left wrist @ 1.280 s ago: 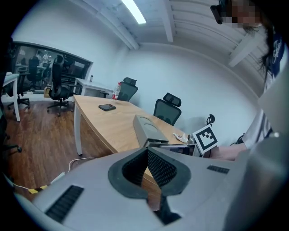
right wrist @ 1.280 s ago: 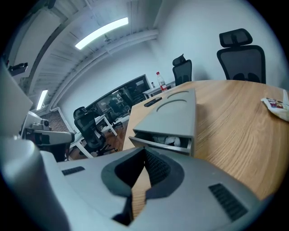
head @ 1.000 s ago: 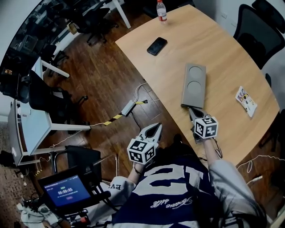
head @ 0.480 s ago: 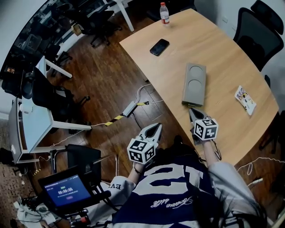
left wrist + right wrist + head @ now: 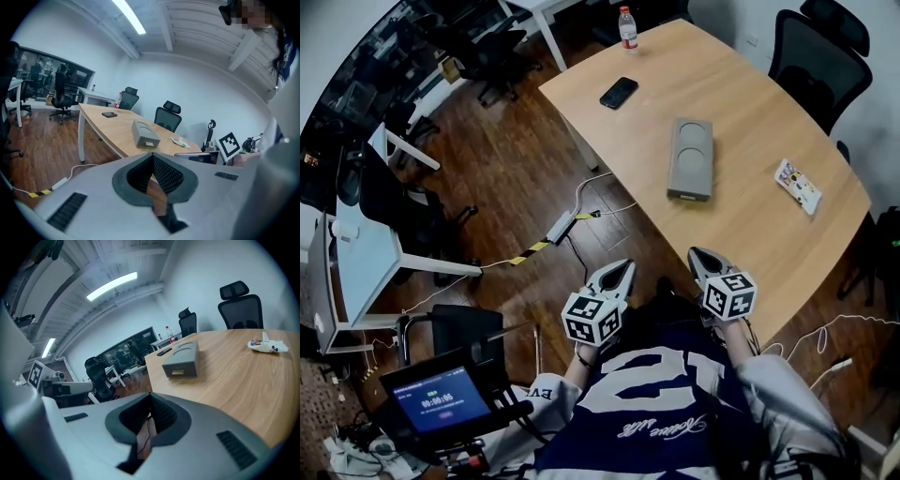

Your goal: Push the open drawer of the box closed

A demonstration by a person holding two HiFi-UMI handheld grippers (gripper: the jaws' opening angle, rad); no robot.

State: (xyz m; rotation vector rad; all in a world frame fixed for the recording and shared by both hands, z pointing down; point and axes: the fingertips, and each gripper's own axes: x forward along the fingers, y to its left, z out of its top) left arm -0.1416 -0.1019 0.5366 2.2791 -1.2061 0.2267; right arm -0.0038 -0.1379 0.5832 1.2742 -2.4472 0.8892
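Observation:
A flat grey box point(image 5: 690, 157) with two round hollows on top lies on the wooden table point(image 5: 750, 239). Its drawer front point(image 5: 178, 373) faces me and looks flush with the box body. The left gripper view shows the same box point(image 5: 144, 134) far off. My right gripper point(image 5: 698, 253) hangs at the table's near edge, well short of the box, jaws together and holding nothing. My left gripper point(image 5: 623, 267) is over the floor left of the table, also shut and empty. The pinched tips show in the left gripper view point(image 5: 152, 153) and the right gripper view point(image 5: 150, 394).
A black phone point(image 5: 619, 92) and a water bottle point(image 5: 626, 26) sit at the table's far end, and a small printed packet point(image 5: 797, 185) lies to the right. Black office chairs point(image 5: 811, 56) stand behind. A power strip with cable point(image 5: 560, 227) lies on the floor.
My right gripper has drawn back from the box's near end, where its tips were touching, to the table edge. The box now looks shorter. The left gripper has barely moved.

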